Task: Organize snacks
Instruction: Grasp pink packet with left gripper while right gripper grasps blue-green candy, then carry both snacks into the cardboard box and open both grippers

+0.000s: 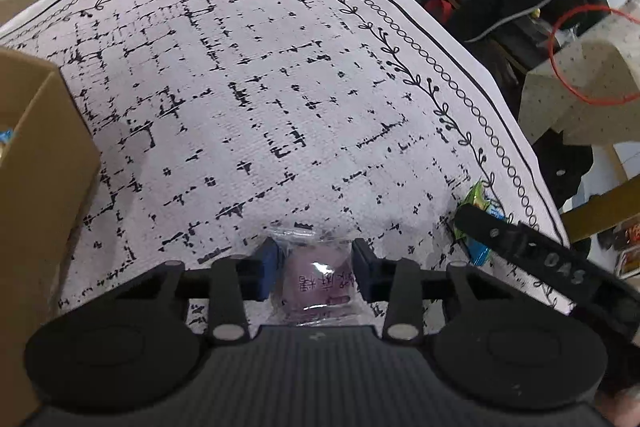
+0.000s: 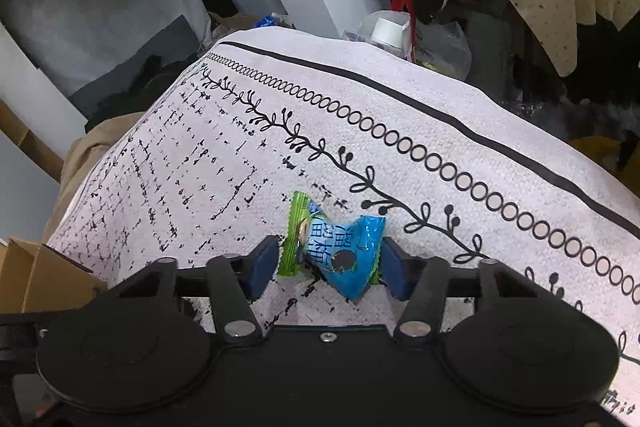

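My left gripper (image 1: 314, 273) is shut on a purple candy in a clear wrapper (image 1: 316, 281), held just above the patterned white cloth (image 1: 240, 87). My right gripper (image 2: 330, 263) has its blue pads on both sides of a blue-and-green wrapped candy (image 2: 340, 255) that lies on the cloth (image 2: 400, 131); whether the pads press on it I cannot tell. The same blue-and-green candy (image 1: 478, 203) shows in the left wrist view at the right, partly hidden behind the right gripper's finger.
A brown cardboard box (image 1: 36, 163) stands at the cloth's left side, with something blue inside; its corner (image 2: 44, 279) shows in the right wrist view. Clutter, chairs, a red cable (image 1: 576, 59) and dark clothes surround the table's far and right edges.
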The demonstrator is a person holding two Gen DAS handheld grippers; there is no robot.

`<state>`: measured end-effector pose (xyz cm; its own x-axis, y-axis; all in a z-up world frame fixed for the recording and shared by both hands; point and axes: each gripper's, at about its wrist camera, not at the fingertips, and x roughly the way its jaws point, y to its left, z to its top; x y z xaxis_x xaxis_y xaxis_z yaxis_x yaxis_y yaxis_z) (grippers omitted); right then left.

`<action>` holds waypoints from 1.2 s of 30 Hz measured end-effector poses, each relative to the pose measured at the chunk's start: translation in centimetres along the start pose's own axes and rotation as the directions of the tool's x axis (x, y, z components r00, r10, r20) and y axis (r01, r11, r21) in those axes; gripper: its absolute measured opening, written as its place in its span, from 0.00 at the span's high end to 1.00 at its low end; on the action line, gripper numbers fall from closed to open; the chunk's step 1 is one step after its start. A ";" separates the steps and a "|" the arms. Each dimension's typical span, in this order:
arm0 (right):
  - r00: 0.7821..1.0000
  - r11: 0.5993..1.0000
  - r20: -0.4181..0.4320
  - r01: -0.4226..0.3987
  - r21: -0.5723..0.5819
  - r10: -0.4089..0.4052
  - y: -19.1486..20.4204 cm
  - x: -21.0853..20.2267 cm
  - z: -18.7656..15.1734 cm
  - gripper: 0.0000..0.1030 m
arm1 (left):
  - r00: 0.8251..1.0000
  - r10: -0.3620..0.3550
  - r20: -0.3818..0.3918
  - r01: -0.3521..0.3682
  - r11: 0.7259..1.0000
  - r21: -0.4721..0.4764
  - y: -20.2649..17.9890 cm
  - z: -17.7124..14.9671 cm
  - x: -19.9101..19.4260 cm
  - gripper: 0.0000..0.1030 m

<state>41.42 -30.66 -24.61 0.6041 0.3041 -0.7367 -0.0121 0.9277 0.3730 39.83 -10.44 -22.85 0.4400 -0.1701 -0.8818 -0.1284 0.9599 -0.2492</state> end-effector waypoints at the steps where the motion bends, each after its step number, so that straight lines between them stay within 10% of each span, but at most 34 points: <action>1: 1.000 1.000 -0.004 -0.010 0.002 0.010 0.0 0.0 0.0 0.62 | 1.000 0.001 0.002 -0.001 1.000 0.002 0.0 0.0 -0.2 0.64; 5: 1.000 1.000 -0.008 -0.016 0.014 0.016 0.3 -0.7 0.1 0.74 | 1.000 0.013 0.003 -0.013 1.000 -0.005 0.0 0.1 -0.9 0.64; 36: 0.937 0.915 0.049 -0.325 -0.240 0.346 14.1 -7.7 -1.6 0.75 | 0.959 0.148 0.241 -0.097 0.972 -0.214 7.4 1.1 -17.3 0.65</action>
<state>35.29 -19.55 -14.56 0.6009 0.5951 -0.5336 -0.3985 0.8018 0.4454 32.21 -0.15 -9.00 0.6172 0.0329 -0.7861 -0.3572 0.9020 -0.2427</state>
